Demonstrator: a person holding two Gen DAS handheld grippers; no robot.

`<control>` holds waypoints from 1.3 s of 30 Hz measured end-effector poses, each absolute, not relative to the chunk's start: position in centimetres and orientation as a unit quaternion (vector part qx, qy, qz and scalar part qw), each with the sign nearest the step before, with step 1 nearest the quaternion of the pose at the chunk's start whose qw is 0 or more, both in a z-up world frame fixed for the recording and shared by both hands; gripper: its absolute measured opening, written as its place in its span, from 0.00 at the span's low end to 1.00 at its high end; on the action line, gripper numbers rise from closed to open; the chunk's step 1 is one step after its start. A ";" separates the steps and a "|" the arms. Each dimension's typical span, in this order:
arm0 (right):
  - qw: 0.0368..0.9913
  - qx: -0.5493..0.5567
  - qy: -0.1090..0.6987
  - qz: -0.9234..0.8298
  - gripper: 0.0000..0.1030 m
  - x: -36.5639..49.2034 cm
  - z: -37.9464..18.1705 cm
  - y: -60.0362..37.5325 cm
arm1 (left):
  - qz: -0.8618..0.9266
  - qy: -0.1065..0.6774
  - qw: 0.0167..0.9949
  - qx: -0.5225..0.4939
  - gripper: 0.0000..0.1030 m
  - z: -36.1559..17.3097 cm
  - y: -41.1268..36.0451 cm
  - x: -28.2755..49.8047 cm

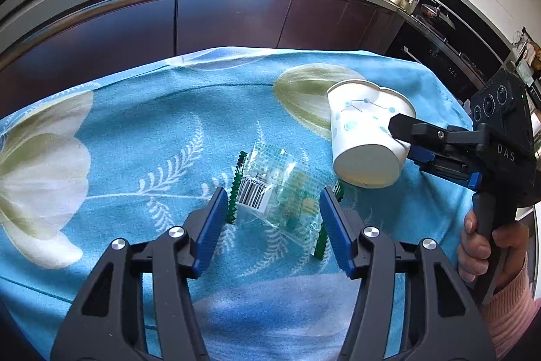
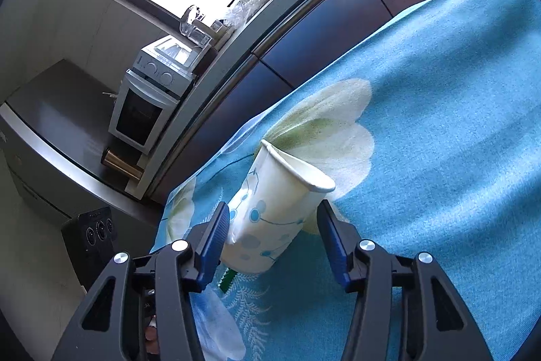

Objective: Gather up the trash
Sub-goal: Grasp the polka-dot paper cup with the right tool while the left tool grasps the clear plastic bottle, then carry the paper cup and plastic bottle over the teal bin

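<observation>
A clear plastic wrapper [image 1: 277, 195] with green zigzag edges and a barcode lies on the blue flowered cloth [image 1: 152, 131]. My left gripper [image 1: 272, 213] is open, its blue pads on either side of the wrapper, not closed on it. A white paper cup [image 1: 363, 137] with blue dots lies on its side to the right. My right gripper [image 2: 272, 232] is open around the cup [image 2: 274, 212], one finger [image 1: 410, 131] over its side; the pads stand slightly apart from the cup wall.
The cloth-covered table ends at its far edge before dark cabinet fronts [image 1: 233, 19] under a cluttered kitchen counter. A white toaster oven [image 2: 152, 100] stands on a grey unit to the left in the right wrist view. A hand [image 1: 487, 246] holds the right gripper's handle.
</observation>
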State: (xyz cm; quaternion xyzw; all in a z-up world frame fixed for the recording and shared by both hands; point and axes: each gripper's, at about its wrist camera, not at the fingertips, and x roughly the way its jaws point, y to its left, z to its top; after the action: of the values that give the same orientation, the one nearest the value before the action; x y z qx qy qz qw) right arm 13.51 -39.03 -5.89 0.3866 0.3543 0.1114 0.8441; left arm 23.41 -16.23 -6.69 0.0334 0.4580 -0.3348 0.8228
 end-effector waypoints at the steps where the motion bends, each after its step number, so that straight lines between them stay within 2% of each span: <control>1: 0.844 0.389 0.353 0.113 0.44 13.6 -5.9 -39.1 | -0.335 0.457 0.823 0.035 0.50 -6.6 -16.3 23.3; 2: 0.844 0.389 0.352 0.115 0.41 13.6 -5.9 -39.2 | -0.336 0.456 0.823 0.036 0.48 -6.6 -16.3 23.1; 4: 0.844 0.389 0.349 0.119 0.39 13.6 -5.7 -39.2 | -0.342 0.458 0.820 0.035 0.35 -6.6 -16.4 22.7; 11: 0.846 0.381 0.352 0.125 0.40 13.7 -5.5 -38.8 | -0.348 0.456 0.818 0.034 0.29 -6.6 -16.4 21.9; 15: 0.852 0.371 0.349 0.123 0.37 13.7 -5.2 -38.5 | -0.349 0.457 0.818 0.028 0.26 -6.5 -16.0 21.5; 19: 0.857 0.369 0.338 0.123 0.32 13.2 -4.7 -38.6 | -0.343 0.450 0.824 0.027 0.25 -6.0 -14.9 20.7; 28: 0.866 0.350 0.325 0.148 0.32 11.3 -3.4 -37.0 | -0.325 0.417 0.849 0.003 0.25 -3.6 -9.6 16.8; 39: 0.872 0.298 0.324 0.213 0.32 8.9 -1.4 -30.0 | -0.283 0.390 0.876 -0.026 0.25 -1.6 -0.8 10.6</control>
State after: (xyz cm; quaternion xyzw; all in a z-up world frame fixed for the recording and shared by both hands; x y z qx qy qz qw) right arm 8.89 -29.98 -1.38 0.2982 0.3244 0.2132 0.8720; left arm 10.58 -0.84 -1.61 -0.0261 0.3904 -0.2829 0.8757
